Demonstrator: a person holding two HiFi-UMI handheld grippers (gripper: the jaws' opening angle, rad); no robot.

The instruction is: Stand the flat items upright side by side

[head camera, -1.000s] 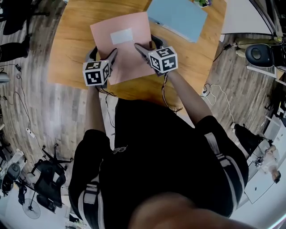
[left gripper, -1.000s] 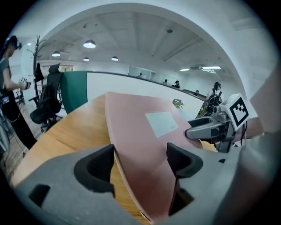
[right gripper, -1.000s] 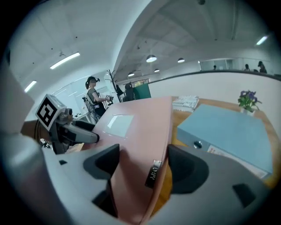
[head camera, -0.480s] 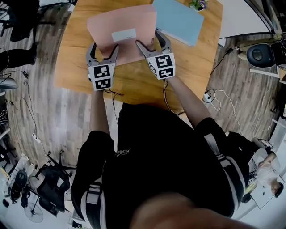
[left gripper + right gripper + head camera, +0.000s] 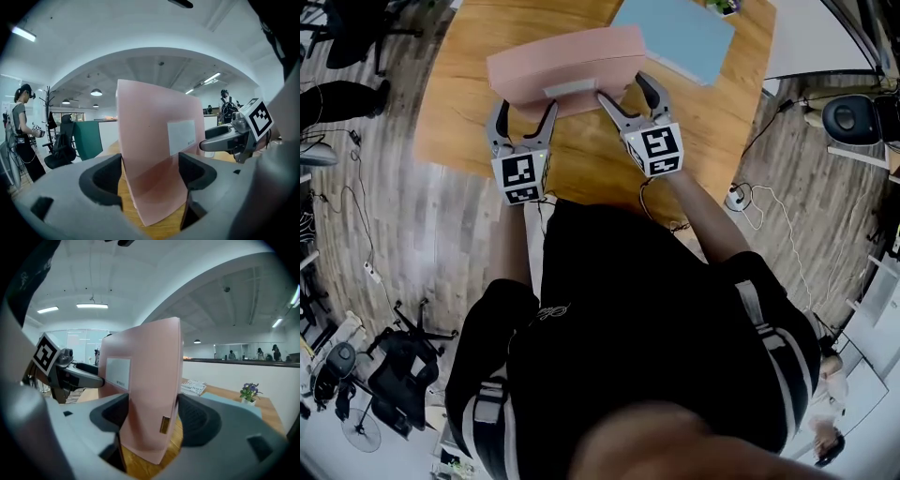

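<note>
Pink box file [image 5: 567, 66] sits upright, or nearly so, over the near half of the wooden table [image 5: 469, 103], with its broad face turned towards me and one gripper on each end. My left gripper [image 5: 525, 111] is clamped across the thickness of the file's left end. In the left gripper view both pads press on the pink board [image 5: 150, 154], one on each face. My right gripper [image 5: 623, 89] has the right end the same way, its jaws standing wide but bearing on both sides of the thick spine [image 5: 145, 380]. I can't tell whether the lower edge rests on the wood or hangs just clear of it. A white rectangular label [image 5: 572, 89] is stuck on the front face. It carries a short line of small dark print near its lower corner [image 5: 118, 372], too fine for me to read. A small brass-coloured metal tab [image 5: 164, 424] sits low on the spine edge. Each gripper carries a cube with black-and-white square markers, the left cube [image 5: 523, 176] and the right cube [image 5: 654, 150], and there is no other writing on them. Beyond the pink file, to the right, a light blue folder [image 5: 675, 36] lies flat on the table, well apart from it. A small potted plant with purple flowers [image 5: 248, 392] stands at the far right edge, and a stack of printed papers [image 5: 193, 387] lies near it.
</note>
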